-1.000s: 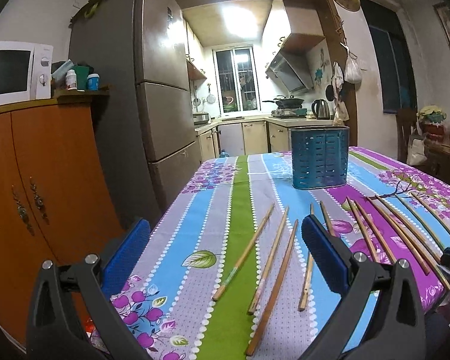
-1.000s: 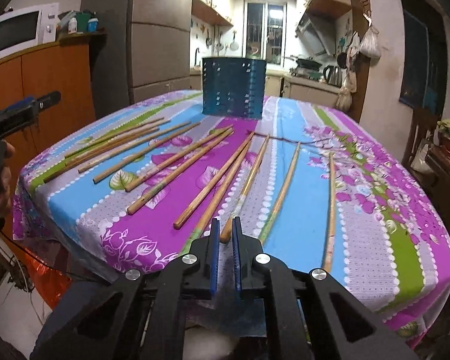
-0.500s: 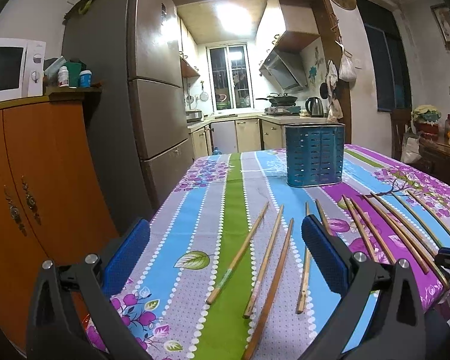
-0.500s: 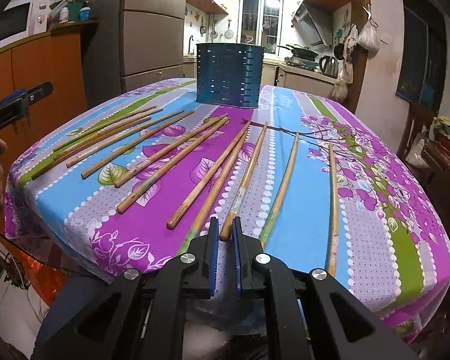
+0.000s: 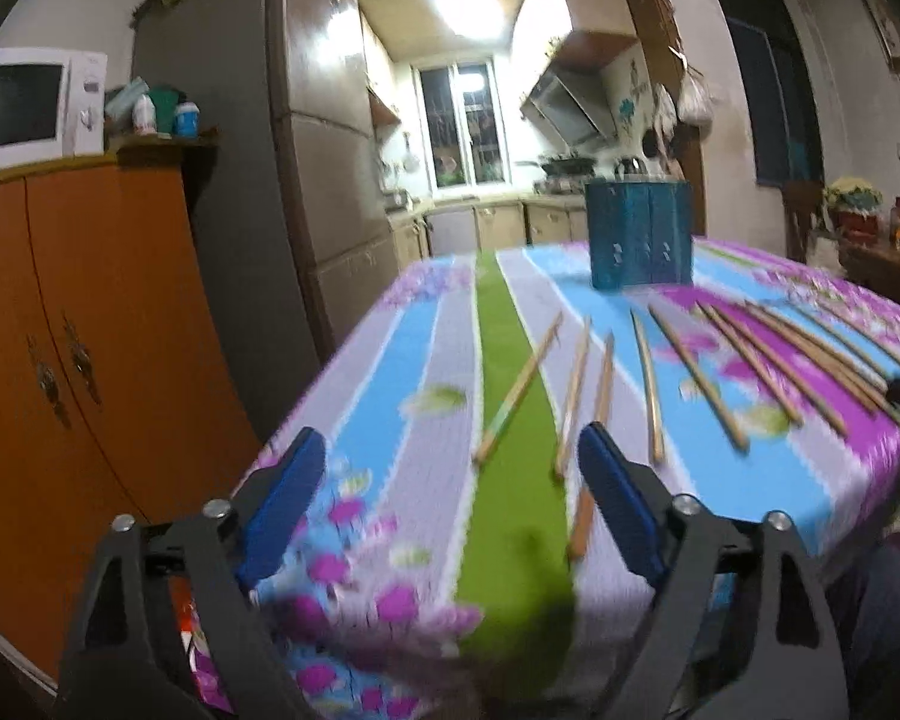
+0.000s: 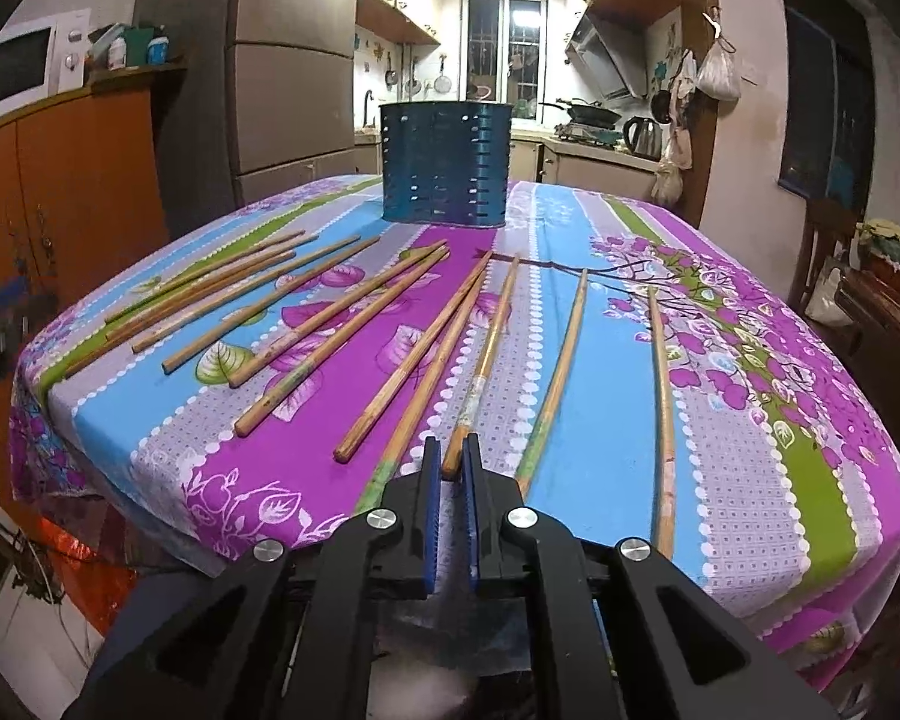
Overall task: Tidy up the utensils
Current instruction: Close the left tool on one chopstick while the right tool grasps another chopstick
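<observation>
Several wooden chopsticks lie fanned out on the flowered tablecloth; they also show in the left wrist view. A blue perforated utensil holder stands upright at the table's far end, also in the left wrist view. My left gripper is open and empty, low over the table's near left corner, before the chopstick ends. My right gripper is shut and empty at the table's near edge, its tips just short of one chopstick's near end.
An orange cabinet with a microwave on top stands left of the table, a grey fridge behind it. A chair and side table stand to the right. The tablecloth hangs over the table's near edge.
My left gripper has swung left and down towards the table's corner; its view is motion-blurred. My right gripper has moved forward, closer to the chopstick ends. Both keep their jaw states.
</observation>
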The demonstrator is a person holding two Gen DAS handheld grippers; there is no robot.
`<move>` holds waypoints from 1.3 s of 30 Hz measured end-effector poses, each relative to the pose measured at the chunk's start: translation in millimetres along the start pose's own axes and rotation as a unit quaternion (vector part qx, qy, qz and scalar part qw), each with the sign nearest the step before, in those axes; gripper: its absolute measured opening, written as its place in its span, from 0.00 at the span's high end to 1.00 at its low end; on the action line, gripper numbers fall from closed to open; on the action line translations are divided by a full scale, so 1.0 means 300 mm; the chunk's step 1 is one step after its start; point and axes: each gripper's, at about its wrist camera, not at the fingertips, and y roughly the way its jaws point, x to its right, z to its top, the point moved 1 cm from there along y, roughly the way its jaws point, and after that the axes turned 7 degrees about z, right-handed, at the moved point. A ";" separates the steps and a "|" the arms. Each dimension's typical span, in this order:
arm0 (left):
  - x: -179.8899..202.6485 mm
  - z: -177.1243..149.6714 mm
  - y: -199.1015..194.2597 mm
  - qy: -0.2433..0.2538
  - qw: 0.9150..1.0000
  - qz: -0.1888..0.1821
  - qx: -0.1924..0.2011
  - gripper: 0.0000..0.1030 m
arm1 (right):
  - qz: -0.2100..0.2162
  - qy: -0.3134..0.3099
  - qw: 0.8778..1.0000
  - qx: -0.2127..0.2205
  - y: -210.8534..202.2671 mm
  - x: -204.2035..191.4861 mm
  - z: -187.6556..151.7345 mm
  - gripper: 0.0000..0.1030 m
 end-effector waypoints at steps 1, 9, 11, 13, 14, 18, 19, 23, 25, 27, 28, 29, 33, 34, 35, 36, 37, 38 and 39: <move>0.003 -0.010 -0.003 0.002 1.000 -0.007 -0.002 0.29 | -0.001 0.000 1.000 0.003 -0.005 0.000 0.002 0.92; 0.058 -0.069 -0.009 0.016 0.997 -0.069 -0.014 0.52 | -0.011 -0.005 1.000 0.019 -0.044 0.008 0.022 0.92; 0.077 -0.084 -0.011 0.020 0.997 -0.078 -0.016 0.59 | -0.012 -0.008 1.000 0.021 -0.049 0.002 0.029 0.92; 0.089 -0.093 -0.006 0.022 0.996 -0.084 -0.018 0.66 | -0.013 -0.011 1.000 0.023 -0.049 -0.004 0.033 0.92; 0.097 -0.099 -0.002 0.025 0.996 -0.086 -0.019 0.69 | -0.013 -0.013 1.000 0.024 -0.050 -0.007 0.034 0.92; 0.108 -0.111 0.000 0.030 0.995 -0.089 -0.014 0.78 | -0.015 -0.015 0.999 0.024 -0.049 -0.012 0.034 0.92; 0.109 -0.112 0.001 0.029 0.995 -0.090 -0.013 0.81 | -0.015 -0.015 0.999 0.024 -0.050 -0.013 0.031 0.92; 0.122 -0.118 0.001 0.031 0.995 -0.092 -0.005 0.92 | -0.019 -0.016 0.999 0.030 -0.059 -0.015 0.029 0.92; 0.134 -0.118 -0.005 0.033 0.996 -0.087 -0.004 0.94 | -0.020 -0.017 0.999 0.036 -0.070 -0.015 0.032 0.93; 0.133 -0.115 -0.010 0.028 0.996 -0.087 -0.004 0.94 | -0.024 -0.021 0.998 0.045 -0.090 -0.015 0.039 0.93; 0.131 -0.112 -0.017 0.027 0.996 -0.087 -0.003 0.95 | -0.025 -0.023 0.998 0.049 -0.096 -0.015 0.043 0.93; 0.129 -0.105 -0.026 0.028 0.996 -0.086 0.000 0.95 | -0.027 -0.024 0.998 0.053 -0.104 -0.012 0.048 0.93; 0.119 -0.030 -0.082 0.024 0.996 -0.086 0.031 0.95 | -0.033 -0.030 0.996 0.073 -0.139 0.001 0.083 0.93; 0.117 -0.010 -0.091 0.024 0.995 -0.086 0.038 0.95 | -0.034 -0.033 0.996 0.080 -0.151 0.006 0.096 0.93; 0.116 0.018 -0.104 0.024 0.995 -0.087 0.048 0.95 | -0.035 -0.035 0.995 0.088 -0.166 0.014 0.113 0.93; 0.117 0.044 -0.115 0.025 0.994 -0.087 0.058 0.95 | -0.036 -0.039 0.994 0.095 -0.179 0.017 0.127 0.93; 0.117 0.069 -0.121 0.025 0.994 -0.088 0.066 0.95 | -0.037 -0.041 0.993 0.101 -0.188 0.018 0.139 0.93; 0.120 0.104 -0.127 0.024 0.993 -0.089 0.078 0.95 | -0.038 -0.044 0.993 0.107 -0.199 0.020 0.155 0.93; 0.120 0.131 -0.133 0.023 0.992 -0.089 0.087 0.95 | -0.038 -0.049 0.991 0.117 -0.213 0.023 0.179 0.93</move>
